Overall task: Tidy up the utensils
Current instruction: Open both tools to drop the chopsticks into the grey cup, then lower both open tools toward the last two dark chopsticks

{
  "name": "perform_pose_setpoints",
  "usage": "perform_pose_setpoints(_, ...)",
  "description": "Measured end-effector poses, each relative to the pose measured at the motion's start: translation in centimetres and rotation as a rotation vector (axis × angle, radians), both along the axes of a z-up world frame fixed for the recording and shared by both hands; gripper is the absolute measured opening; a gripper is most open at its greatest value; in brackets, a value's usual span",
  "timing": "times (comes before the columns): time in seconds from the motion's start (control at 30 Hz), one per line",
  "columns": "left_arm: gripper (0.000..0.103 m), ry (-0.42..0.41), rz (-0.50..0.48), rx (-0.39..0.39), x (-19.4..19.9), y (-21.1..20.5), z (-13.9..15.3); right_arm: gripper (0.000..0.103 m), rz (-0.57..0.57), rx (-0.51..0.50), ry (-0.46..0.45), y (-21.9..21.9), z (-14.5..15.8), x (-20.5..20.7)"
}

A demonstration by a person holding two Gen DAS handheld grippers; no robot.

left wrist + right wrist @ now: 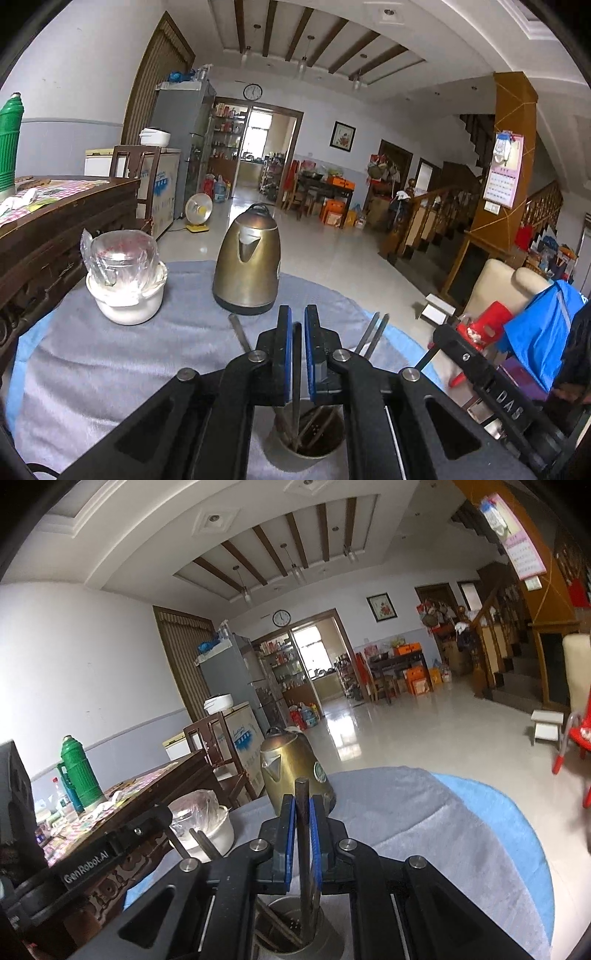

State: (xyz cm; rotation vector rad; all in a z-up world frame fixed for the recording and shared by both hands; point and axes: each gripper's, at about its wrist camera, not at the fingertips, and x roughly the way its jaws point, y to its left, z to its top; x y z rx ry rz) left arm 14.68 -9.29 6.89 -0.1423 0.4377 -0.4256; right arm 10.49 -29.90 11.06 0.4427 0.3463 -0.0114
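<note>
Left gripper point(297, 325) clamped on a thin dark utensil handle point(296, 362), tip down inside round metal utensil holder point(309, 448) directly below. Right gripper point(302, 808) clamped on flat dark metal utensil point(305, 834), likewise over the holder. Beyond both, brass-coloured electric kettle point(246, 258) on grey-clothed worktop point(110, 354).

Right claw point(303, 806) gripping upright utensil point(302, 794) over metal holder point(295, 934), kettle point(291, 768) behind
</note>
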Motion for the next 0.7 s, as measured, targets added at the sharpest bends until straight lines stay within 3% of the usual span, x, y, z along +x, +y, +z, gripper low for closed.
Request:
perform_pose_setpoints(0.03, 0.008, 0.002, -0.001, 0.003, -0.1, 0.2, -0.1, 0.011, 0.004, 0.012, 0.006, -0.1, -0.1, 0.0)
perform_pose_setpoints(0.1, 0.031, 0.007, -0.002, 0.003, -0.1, 0.6, -0.1, 0.011, 0.007, 0.035, 0.013, -0.4, -0.2, -0.2)
perform_pose_setpoints(0.17, 0.045, -0.006, 0.011, 0.001, -0.8, 1.5, 0.0, 0.011, 0.011, 0.053, 0.016, -0.5, -0.3, -0.3)
perform_pose_setpoints(0.23, 0.048, -0.015, 0.019, 0.007, -1.3, 2.0, 0.0, 0.015, 0.017, 0.074, 0.005, -0.6, -0.2, -0.9)
perform_pose_setpoints(0.33, 0.057, -0.004, 0.021, 0.016, -2.0, 3.1, -0.2, 0.039, 0.021, 0.106, -0.019, -0.9, -0.1, -1.8)
perform_pose_setpoints(0.37, 0.059, 0.003, 0.025, 0.021, -2.4, 3.6, -0.4, 0.053, 0.019, 0.117, -0.035, -1.0, 0.0, -2.4)
perform_pose_setpoints(0.5, 0.068, 0.037, 0.047, 0.061, -3.1, 5.1, -1.5, 0.055, -0.002, 0.114, -0.082, -1.1, 0.2, -4.5)
perform_pose_setpoints(0.7, 0.072, 0.133, 0.1, 0.159, -3.8, 7.5, -4.4, 0.053, 0.004, 0.075, -0.061, -0.5, 0.1, -6.1)
